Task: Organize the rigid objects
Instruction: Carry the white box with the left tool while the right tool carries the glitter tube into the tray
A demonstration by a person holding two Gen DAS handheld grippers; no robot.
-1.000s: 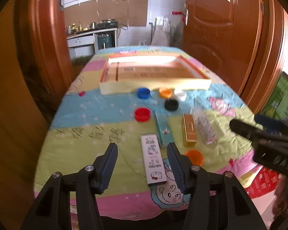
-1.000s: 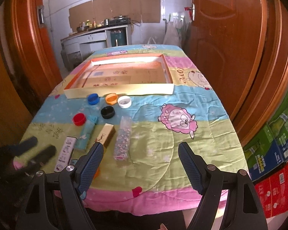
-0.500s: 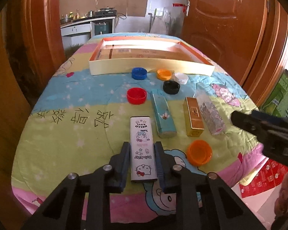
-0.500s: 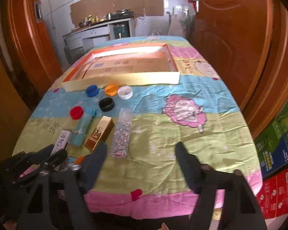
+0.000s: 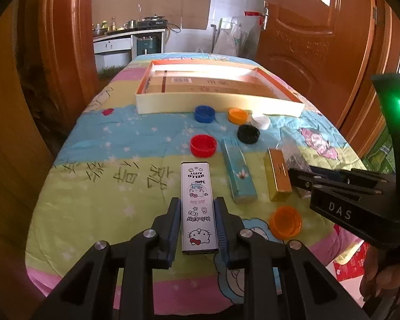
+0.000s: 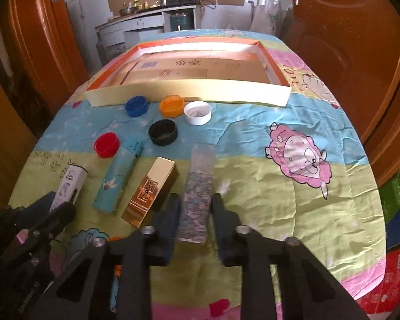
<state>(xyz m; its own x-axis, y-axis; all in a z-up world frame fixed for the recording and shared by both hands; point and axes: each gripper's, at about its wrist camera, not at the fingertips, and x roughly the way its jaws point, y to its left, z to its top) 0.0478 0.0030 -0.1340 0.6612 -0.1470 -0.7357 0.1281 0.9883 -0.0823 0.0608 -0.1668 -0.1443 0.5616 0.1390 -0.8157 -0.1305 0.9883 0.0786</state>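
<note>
Boxes and caps all lie on the table in front of the empty tray (image 5: 218,104); nothing is sorted yet. Left tongs (image 5: 197,224) grip the Hello Kitty box (image 5: 198,208); right tongs (image 6: 196,218), just closing, flank the patterned box (image 6: 197,200).

The table cover (image 6: 266,186) was soft cotton-like cloth, matt and a little wrinkled. The gold box (image 6: 152,189) had a glossy, mirror-like metallic finish. The white cartoon box (image 5: 198,208) looked like smooth, slightly shiny printed card, and the teal box (image 6: 118,178) like smooth card too. The long clear packet (image 6: 198,194) seemed thin shiny plastic. The bottle caps, such as the red cap (image 6: 106,144), were smooth plastic. The tray (image 6: 189,90) was matt cardboard. The doors (image 5: 306,40) were glossy varnished wood.
</note>
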